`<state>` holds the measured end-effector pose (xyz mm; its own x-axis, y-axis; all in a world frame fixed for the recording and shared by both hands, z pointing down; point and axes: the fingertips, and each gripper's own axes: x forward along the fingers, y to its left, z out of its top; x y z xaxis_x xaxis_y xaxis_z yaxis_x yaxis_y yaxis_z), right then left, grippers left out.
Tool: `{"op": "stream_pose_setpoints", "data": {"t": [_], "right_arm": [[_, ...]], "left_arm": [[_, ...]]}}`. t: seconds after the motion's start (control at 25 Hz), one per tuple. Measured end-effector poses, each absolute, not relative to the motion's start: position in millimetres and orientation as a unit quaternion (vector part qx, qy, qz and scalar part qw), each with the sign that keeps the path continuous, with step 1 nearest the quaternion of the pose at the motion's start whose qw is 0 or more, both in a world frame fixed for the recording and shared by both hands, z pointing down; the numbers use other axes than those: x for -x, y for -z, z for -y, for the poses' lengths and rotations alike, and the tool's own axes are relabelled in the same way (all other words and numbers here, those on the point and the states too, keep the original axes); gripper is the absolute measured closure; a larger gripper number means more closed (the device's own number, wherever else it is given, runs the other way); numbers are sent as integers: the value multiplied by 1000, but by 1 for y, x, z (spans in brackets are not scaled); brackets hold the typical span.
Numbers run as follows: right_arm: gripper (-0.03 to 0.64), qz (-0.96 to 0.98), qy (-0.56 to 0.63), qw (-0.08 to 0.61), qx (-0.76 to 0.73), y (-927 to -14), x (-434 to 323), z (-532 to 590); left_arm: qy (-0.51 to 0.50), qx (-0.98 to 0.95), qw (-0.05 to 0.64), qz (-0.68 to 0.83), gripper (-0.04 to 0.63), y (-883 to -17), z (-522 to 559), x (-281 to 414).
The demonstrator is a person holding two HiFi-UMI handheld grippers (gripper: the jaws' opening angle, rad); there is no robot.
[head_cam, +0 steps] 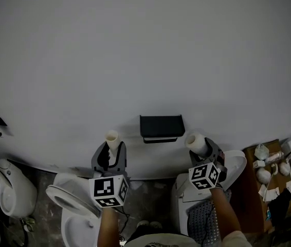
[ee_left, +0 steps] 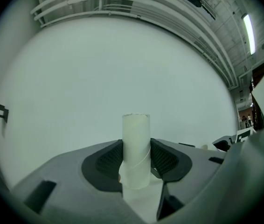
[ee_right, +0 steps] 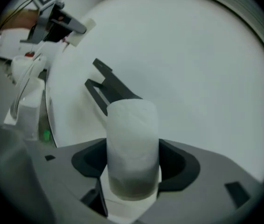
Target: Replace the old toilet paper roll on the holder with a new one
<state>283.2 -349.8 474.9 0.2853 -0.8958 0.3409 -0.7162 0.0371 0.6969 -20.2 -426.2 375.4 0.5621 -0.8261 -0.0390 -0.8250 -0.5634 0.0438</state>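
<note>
White wall (head_cam: 135,60) ahead; our left gripper (head_cam: 109,151) clamps the thin roll (head_cam: 112,138) upright between its jaws, and our right gripper (head_cam: 205,149) clamps the fuller roll (head_cam: 196,142).

Staged bathroom corner inside a large hall. Ahead of me stands a plain white wall panel (head_cam: 145,60) bearing a black box-shaped paper holder (head_cam: 161,128). Below it are a white ceramic toilet with oval seat (head_cam: 66,195) and a white ceramic floor fixture (head_cam: 14,189). In my left gripper view, a grey ribbed industrial ceiling (ee_left: 223,31) with a long strip lamp (ee_left: 249,28) rises above the panel.
</note>
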Motion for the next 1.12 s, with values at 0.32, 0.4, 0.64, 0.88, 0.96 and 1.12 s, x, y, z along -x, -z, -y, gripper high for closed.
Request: {"op": "stream_pose_setpoints", "data": {"t": [0.32, 0.4, 0.64, 0.88, 0.96, 1.12], "right_arm": [[313, 508, 240, 616, -552, -502, -295, 374], [313, 489, 262, 639, -533, -503, -297, 379], [313, 490, 278, 641, -521, -507, -290, 392], [313, 500, 293, 637, -508, -509, -275, 399], [313, 504, 295, 632, -509, -510, -269, 401], [313, 510, 302, 624, -509, -510, -256, 408]], "left_arm": [[24, -880, 7, 474, 414, -376, 429, 30], [18, -880, 1, 475, 414, -377, 430, 31], [13, -875, 1, 483, 414, -382, 434, 33], [12, -872, 4, 489, 414, -384, 433, 36], [12, -870, 3, 492, 414, -383, 432, 40], [10, -865, 1, 502, 413, -383, 432, 52]]}}
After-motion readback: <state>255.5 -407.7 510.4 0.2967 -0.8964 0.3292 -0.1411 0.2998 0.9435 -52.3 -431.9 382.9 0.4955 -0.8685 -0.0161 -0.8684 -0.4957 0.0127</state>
